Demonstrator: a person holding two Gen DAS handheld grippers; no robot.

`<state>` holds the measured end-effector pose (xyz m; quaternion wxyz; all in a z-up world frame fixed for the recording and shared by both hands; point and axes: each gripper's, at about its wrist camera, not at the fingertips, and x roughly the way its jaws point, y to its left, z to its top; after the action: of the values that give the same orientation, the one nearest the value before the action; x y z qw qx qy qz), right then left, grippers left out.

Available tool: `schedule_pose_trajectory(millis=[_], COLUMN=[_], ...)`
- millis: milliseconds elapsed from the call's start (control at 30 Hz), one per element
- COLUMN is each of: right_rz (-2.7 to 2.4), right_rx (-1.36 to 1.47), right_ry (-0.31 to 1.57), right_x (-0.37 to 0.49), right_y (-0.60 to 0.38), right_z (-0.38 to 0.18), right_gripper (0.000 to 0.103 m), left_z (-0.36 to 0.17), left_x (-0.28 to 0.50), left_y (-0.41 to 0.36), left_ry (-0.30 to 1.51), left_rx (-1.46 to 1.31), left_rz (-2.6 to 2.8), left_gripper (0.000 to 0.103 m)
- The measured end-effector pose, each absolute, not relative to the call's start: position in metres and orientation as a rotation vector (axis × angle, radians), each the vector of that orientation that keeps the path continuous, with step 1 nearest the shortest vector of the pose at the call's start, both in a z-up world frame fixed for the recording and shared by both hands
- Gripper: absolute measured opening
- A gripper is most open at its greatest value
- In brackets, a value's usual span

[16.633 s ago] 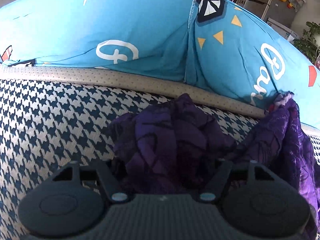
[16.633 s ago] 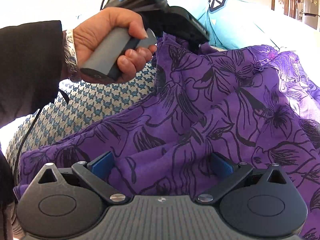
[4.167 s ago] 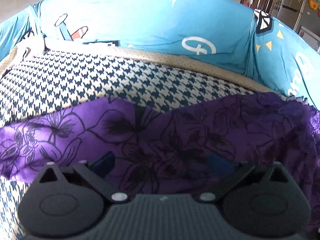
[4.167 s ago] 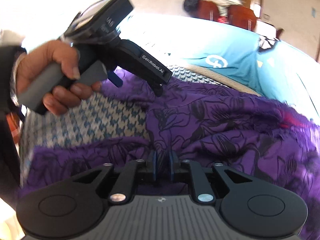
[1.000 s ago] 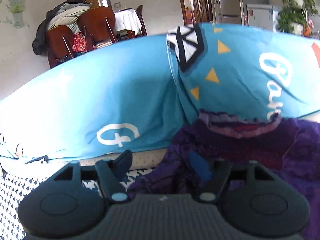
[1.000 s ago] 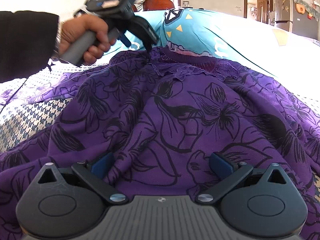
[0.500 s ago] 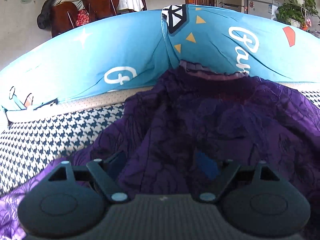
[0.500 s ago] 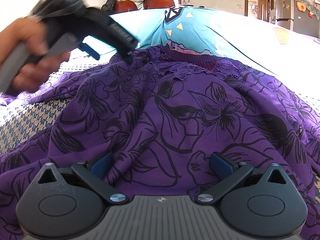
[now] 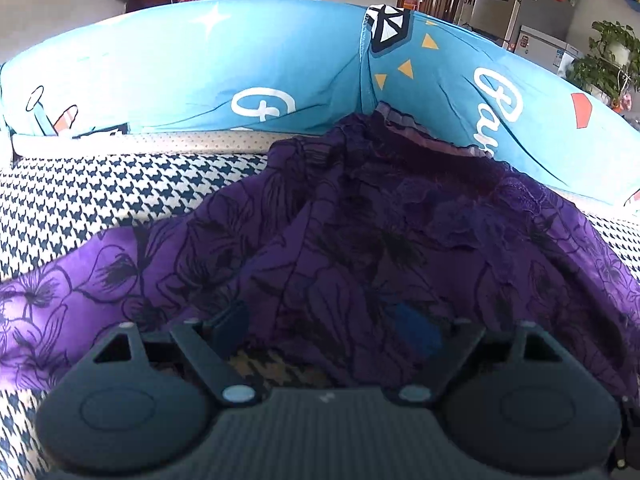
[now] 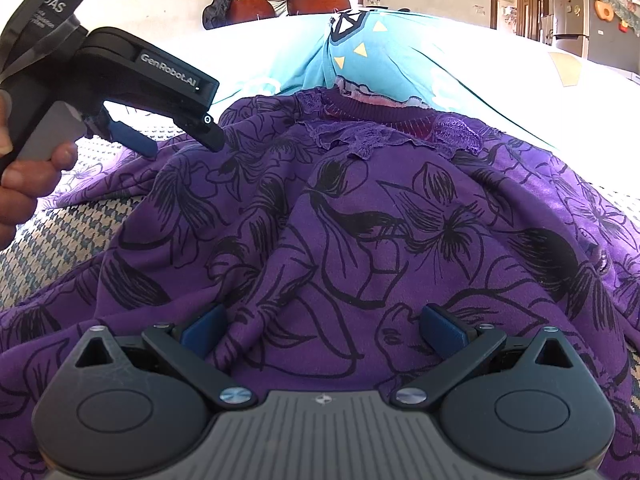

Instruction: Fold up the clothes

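One garment lies here: a purple floral top [image 10: 360, 232] with black flower outlines and a lace-trimmed neckline, spread rumpled across a houndstooth-patterned sofa seat [image 9: 100, 200]. Its collar end rests against the two blue printed cushions [image 9: 200, 72] that form the backrest, right at the seam where they meet. One sleeve or side trails out flat over the seat toward the left in the left wrist view.

Two claws are at work. The left claw [image 10: 176, 136] is seen from the right wrist view in the person's hand [image 10: 24, 184], angled downward with its tips just over the garment's upper left part, near the shoulder. Its jaws are opening; from its own camera the two fingers [image 9: 416, 332] stand well apart with folds of purple cloth bunched between them, and a patch of the houndstooth seat shows beneath. The pads do not press on the cloth.

The right claw [image 10: 324, 332] points down at the garment's lower middle. Its blue-padded fingers stand wide apart, released, with a ridge of fabric lying between them, gripping nothing.

Behind the sofa stand two wooden chairs [image 10: 288, 4] draped with clothing.
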<state>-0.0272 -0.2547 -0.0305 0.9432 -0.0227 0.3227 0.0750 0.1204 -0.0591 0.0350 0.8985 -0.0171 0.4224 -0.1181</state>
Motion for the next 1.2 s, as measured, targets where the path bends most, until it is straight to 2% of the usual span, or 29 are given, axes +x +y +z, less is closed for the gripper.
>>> schedule_pose_trajectory(millis=[100,133,200,233,300,367,467,833,967,1200], right_rz=[0.153,0.152,0.152,0.151,0.151,0.152,0.151,0.148,0.148,0.147], right_rx=[-0.047,-0.048,-0.050,-0.051,-0.052,-0.051,-0.052,-0.059,-0.058,-0.059], right_ry=[0.658,0.658,0.659,0.659,0.659,0.658,0.657,0.657,0.657,0.657], right_x=[-0.027,-0.027,-0.027,-0.027,-0.026,-0.027,-0.027,-0.027,-0.027,-0.027], right_y=[-0.254,-0.254,-0.254,-0.253,-0.253,-0.253,-0.253,-0.252,-0.252,-0.252], right_z=[-0.030,-0.030,-0.030,-0.030,-0.030,-0.030,-0.030,-0.030,-0.030,-0.030], right_gripper=[0.103,0.103,0.103,0.103,0.103,0.103,0.103,0.103,0.103,0.103], left_z=[0.024,0.019,0.012,0.010,0.008,0.010,0.010,0.014,0.025,0.058], left_x=[0.120,0.120,0.120,0.120,0.117,0.113,0.104,0.075,0.068,0.066], left_y=[-0.056,-0.056,-0.056,-0.056,-0.057,-0.058,-0.065,-0.083,-0.081,-0.060], left_ry=[0.903,0.906,0.918,0.920,0.916,0.914,0.907,0.919,0.896,0.789], left_rx=[-0.053,-0.052,-0.048,-0.043,-0.031,-0.037,0.004,0.048,0.041,-0.041], left_rz=[-0.255,-0.250,-0.240,-0.229,-0.214,-0.232,-0.256,-0.361,-0.391,-0.427], left_gripper=[0.086,0.082,0.071,0.060,0.048,0.028,0.020,0.018,0.028,0.033])
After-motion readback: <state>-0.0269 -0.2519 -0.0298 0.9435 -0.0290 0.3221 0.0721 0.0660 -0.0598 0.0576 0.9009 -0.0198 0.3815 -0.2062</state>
